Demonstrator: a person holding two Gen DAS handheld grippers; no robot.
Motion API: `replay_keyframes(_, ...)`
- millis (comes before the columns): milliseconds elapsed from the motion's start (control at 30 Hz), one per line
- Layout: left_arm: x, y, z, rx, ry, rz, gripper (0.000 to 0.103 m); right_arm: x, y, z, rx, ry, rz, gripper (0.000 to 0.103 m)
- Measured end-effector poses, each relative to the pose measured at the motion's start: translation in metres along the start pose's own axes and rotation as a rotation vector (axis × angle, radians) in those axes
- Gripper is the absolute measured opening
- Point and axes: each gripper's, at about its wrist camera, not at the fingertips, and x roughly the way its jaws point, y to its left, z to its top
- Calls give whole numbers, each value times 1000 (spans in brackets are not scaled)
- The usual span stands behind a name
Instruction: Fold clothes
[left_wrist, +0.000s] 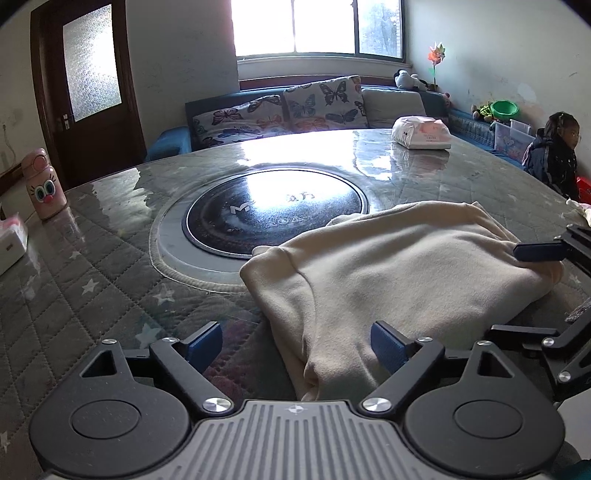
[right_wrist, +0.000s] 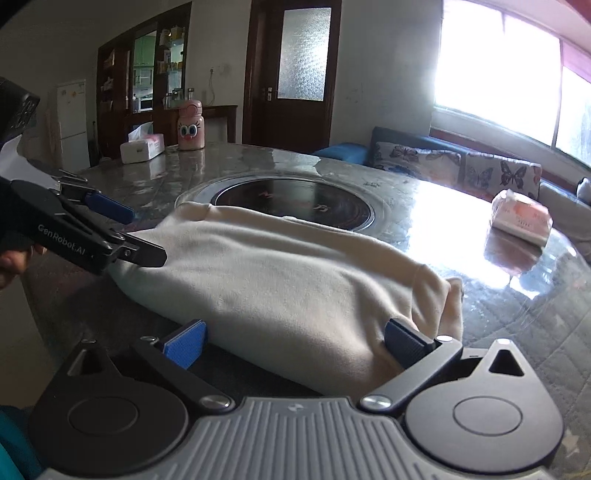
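Cream fleece garment folded, soft bulky mound on glossy table; both grippers' ribbed blue fingers spread wide

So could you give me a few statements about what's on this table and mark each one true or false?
1. The cream garment lies folded on the table. True.
2. The left gripper is clamped shut on the garment. False: its jaws stand wide open.
3. The right gripper is open, with cloth between its fingers. True.
4. The pink bottle lies tipped on its side. False: it stands upright.
5. The tissue box sits beside the pink bottle. True.
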Motion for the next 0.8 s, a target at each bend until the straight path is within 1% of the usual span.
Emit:
replay_keyframes(133, -6, -2, 7, 3, -31, 8, 90, -3, -3, 6, 18, -34, -7, 103)
replay_keyframes(233, -9, -8, 13, 6, -50, 7, 91, 4, -7, 3, 45, 4, -24, 103)
replay_keyframes(333, -11, -15, 17, 19, -69, 6, 91, 4, -7, -2, 40, 18, -21, 103)
replay_keyframes(433, -16, -23, 22, 29, -101, -20, 91, -4, -6, 0, 23, -1, -33, 103)
replay_keyframes(533, -16, -33, 27, 42, -124, -49, 91, -9, -15, 7, 59, -44, -77, 103)
replay_keyframes(600, -12, -41, 26, 55, -126, -47, 91, -6, -21, 9, 74, -43, -130, 103)
replay_keyframes(667, -7, -47, 23, 66, -120, -53, 91, -1, -25, 7, 87, -22, -148, 103)
replay_keyframes(800, 2, -57, 11, 111, -93, -48, 90, 1, -24, -3, 73, 19, -139, 103)
